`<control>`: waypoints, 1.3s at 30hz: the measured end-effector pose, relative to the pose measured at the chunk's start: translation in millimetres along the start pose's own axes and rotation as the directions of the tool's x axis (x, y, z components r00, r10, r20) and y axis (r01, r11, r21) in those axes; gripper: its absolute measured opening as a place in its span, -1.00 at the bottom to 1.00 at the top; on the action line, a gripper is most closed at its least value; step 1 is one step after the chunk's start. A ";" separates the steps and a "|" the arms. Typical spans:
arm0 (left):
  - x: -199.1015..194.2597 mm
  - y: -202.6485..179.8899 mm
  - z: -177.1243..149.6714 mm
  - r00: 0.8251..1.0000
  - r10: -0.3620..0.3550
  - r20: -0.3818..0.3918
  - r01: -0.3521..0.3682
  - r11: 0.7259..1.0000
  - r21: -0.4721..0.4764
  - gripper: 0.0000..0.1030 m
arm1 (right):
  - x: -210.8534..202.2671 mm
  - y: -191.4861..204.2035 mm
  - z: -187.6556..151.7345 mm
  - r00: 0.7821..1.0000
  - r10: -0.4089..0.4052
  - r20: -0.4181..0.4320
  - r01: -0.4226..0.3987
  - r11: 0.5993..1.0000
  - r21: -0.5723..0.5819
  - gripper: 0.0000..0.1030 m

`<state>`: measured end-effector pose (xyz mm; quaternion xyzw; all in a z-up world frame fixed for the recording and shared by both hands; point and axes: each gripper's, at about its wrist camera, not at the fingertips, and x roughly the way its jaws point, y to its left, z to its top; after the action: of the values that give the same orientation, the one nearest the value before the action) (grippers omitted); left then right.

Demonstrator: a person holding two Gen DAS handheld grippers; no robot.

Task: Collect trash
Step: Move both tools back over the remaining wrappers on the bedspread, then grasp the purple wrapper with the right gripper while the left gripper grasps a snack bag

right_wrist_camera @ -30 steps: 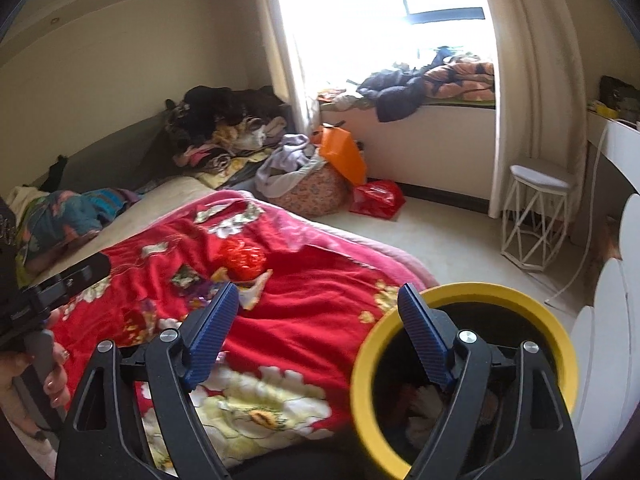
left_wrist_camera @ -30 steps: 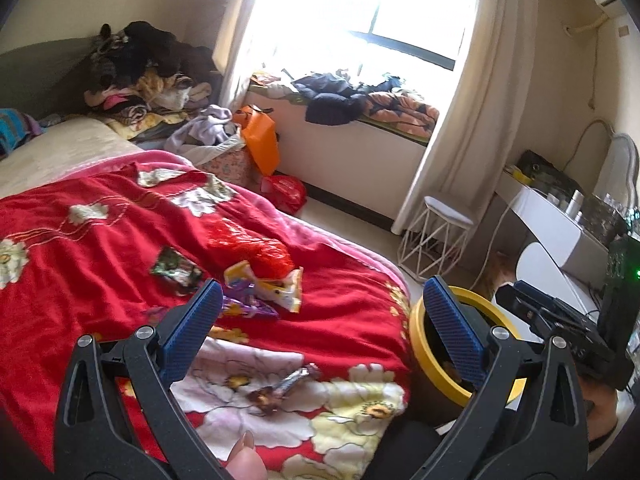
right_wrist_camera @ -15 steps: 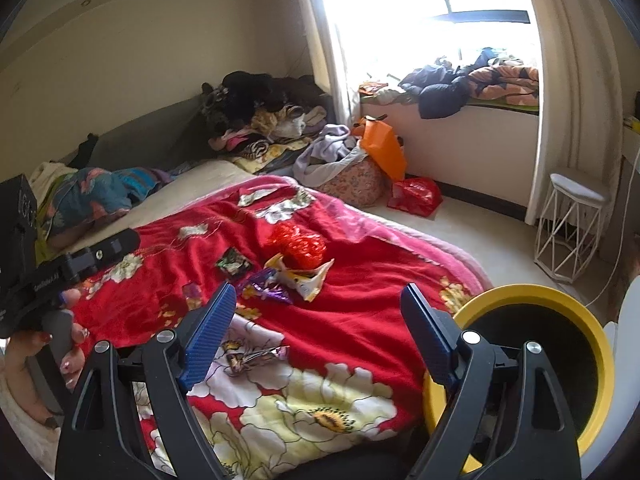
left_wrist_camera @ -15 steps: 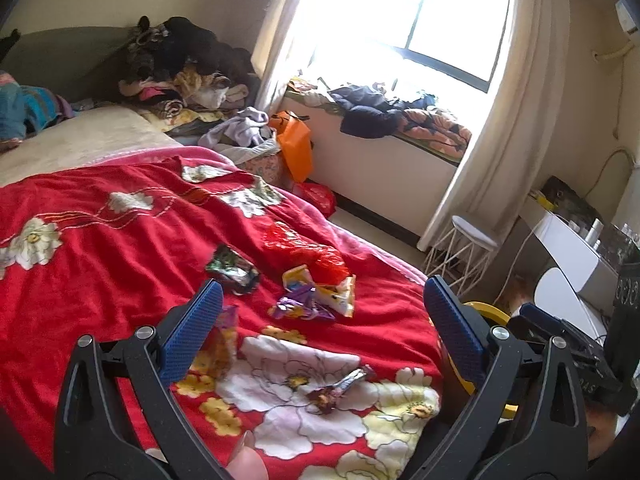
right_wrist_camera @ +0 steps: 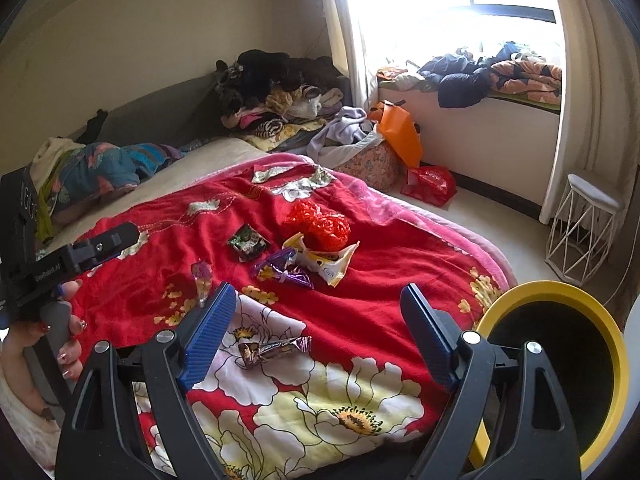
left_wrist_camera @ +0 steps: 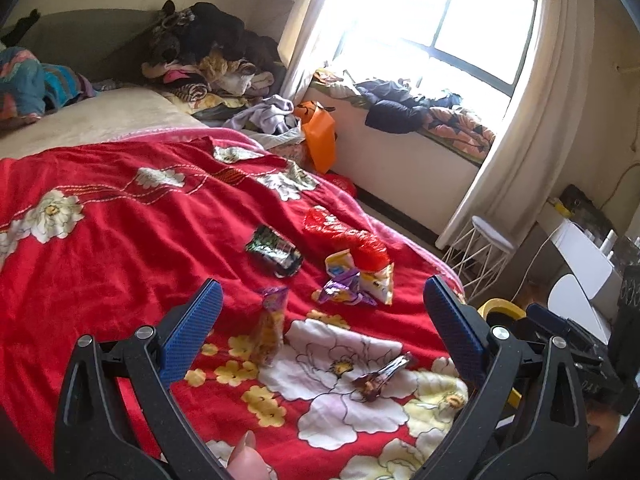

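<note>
Several snack wrappers lie on a red floral blanket [left_wrist_camera: 120, 232]. A brown twisted wrapper [left_wrist_camera: 380, 376] [right_wrist_camera: 272, 350] is nearest. Further off are a purple-topped packet [left_wrist_camera: 270, 326] [right_wrist_camera: 202, 280], a dark foil packet [left_wrist_camera: 276, 250] [right_wrist_camera: 247, 242], a purple-and-yellow wrapper heap [left_wrist_camera: 356, 284] [right_wrist_camera: 308, 264] and a red plastic bag [left_wrist_camera: 348, 238] [right_wrist_camera: 318, 224]. A black bin with a yellow rim [right_wrist_camera: 560, 376] [left_wrist_camera: 500, 308] stands at the bed's right side. My left gripper [left_wrist_camera: 320, 328] hovers open above the blanket, empty. My right gripper [right_wrist_camera: 320, 334] is open too, over the brown wrapper, apart from it.
Clothes are heaped at the headboard [right_wrist_camera: 280, 92] and on the window ledge [right_wrist_camera: 488, 72]. An orange bag [right_wrist_camera: 400, 136] and a red bag [right_wrist_camera: 430, 184] sit on the floor by the bed. A white wire stool [right_wrist_camera: 584, 232] stands near the curtain. A hand [right_wrist_camera: 60, 332] holds the left gripper's handle.
Both grippers swung left from the bin toward the bed, so more blanket and wrappers show between the fingers. The bin slid to the right edge of both views. Jaws stayed open.
</note>
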<state>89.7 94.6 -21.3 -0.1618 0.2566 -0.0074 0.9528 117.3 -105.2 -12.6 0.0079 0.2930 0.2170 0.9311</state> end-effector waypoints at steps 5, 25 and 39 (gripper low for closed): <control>7.2 9.0 -7.5 1.000 0.021 -0.019 -0.021 1.000 -0.008 0.79 | 12.3 1.5 -0.9 1.000 -0.008 -0.020 0.008 1.000 -0.010 0.59; 52.7 27.0 -42.5 0.981 0.029 -0.189 -0.040 0.998 -0.051 0.33 | 78.7 -1.5 2.7 0.991 0.032 -0.128 -0.039 0.998 -0.052 0.31; 70.3 38.2 -48.1 0.971 0.012 -0.237 -0.036 0.995 -0.094 -0.07 | 138.6 29.0 11.6 0.967 0.068 -0.246 -0.121 0.970 -0.209 -0.15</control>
<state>124.5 109.3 -106.6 -0.2029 0.3703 -0.0026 0.9065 213.9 -21.0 -74.0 -0.1083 0.3752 0.2923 0.8729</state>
